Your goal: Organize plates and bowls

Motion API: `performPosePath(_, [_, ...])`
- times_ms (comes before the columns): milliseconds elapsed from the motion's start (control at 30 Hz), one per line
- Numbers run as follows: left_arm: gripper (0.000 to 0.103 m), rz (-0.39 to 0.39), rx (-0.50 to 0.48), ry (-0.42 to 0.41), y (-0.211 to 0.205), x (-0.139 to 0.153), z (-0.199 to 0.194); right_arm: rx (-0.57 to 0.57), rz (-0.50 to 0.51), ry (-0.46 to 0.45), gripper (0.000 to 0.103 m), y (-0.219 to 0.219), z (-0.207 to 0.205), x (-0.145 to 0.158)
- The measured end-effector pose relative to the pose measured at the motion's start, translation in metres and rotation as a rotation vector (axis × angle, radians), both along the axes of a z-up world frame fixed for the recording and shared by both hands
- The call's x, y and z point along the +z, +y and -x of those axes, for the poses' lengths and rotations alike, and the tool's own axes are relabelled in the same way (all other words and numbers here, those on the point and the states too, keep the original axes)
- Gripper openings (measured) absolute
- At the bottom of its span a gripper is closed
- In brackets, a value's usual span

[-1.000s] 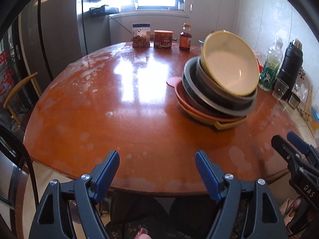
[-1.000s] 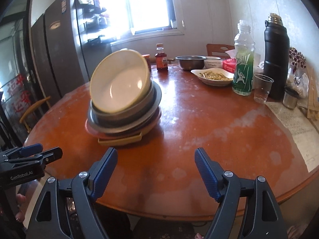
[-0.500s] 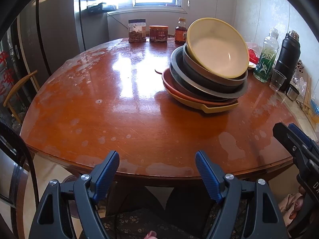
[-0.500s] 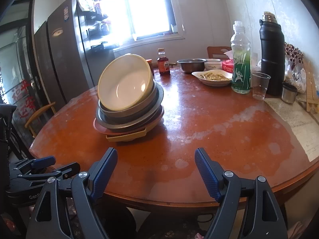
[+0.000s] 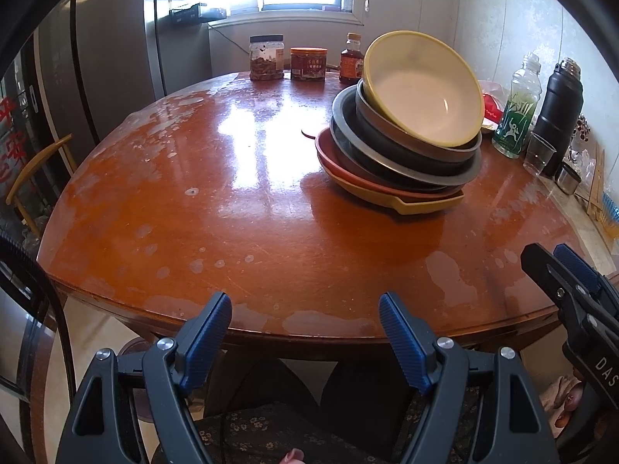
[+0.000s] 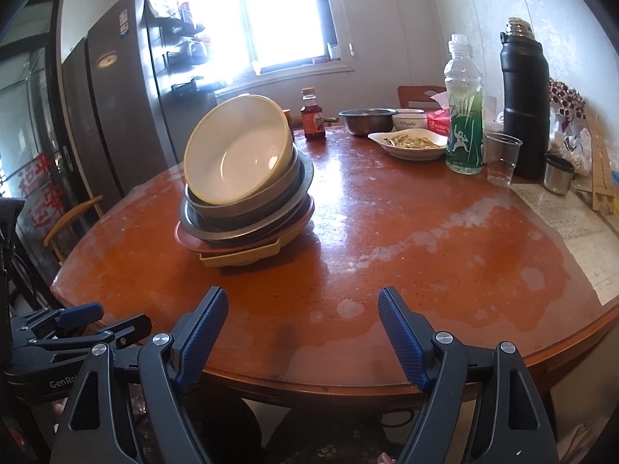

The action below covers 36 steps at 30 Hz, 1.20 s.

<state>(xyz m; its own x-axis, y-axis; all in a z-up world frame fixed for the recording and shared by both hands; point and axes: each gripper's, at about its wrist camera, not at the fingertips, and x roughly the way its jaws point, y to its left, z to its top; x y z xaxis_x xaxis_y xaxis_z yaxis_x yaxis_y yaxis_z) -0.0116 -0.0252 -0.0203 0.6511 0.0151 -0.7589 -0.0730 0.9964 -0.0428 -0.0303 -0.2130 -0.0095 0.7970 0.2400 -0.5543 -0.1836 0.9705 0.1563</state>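
Stack point(image 5: 402, 143) on table | ahead-right of left claw point(image 5: 305, 332) | apart

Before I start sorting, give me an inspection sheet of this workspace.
Surface: round table, glossy, worn pale patches.
Job's things: tilted stack; yellow bowl on top, grey dishes, red plate, yellow tray at the bottom.
Clutter: jars, sauce bottle, steel bowl, food dish, green bottle, cup, flask, papers.
Grippers: left gripper and right gripper open, empty, at the near edge.
Cables: nothing seen on the table.
Surroundings: window, fridge, chairs.
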Motion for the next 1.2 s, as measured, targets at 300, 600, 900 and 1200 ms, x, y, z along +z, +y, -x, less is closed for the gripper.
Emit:
performPosePath(300, [0.078, 0.001, -0.011, 0.005, -0.0006, -0.0014, 0.0005, 0.003, 0.003, 0.011, 0.081, 0.0003, -0.0010, -0.0020])
performPosePath(600, [0.078, 0.006, -0.008, 0.010, 0.0018, -0.0016, 0.0003, -0.002, -0.005, 0.017, 0.081, -0.0014, -0.0017, -0.0019])
performPosePath(900, [0.078, 0.006, -0.013, 0.010, 0.0024, -0.0019, 0.0019, 0.004, -0.002, 0.024, 0.081, 0.0009, -0.0016, -0.0033])
performPosePath(1200, [0.078, 0.004, -0.018, 0.012, 0.0004, -0.0014, 0.0023, 0.012, 0.000, 0.027, 0.081, 0.0034, -0.0018, -0.0046])
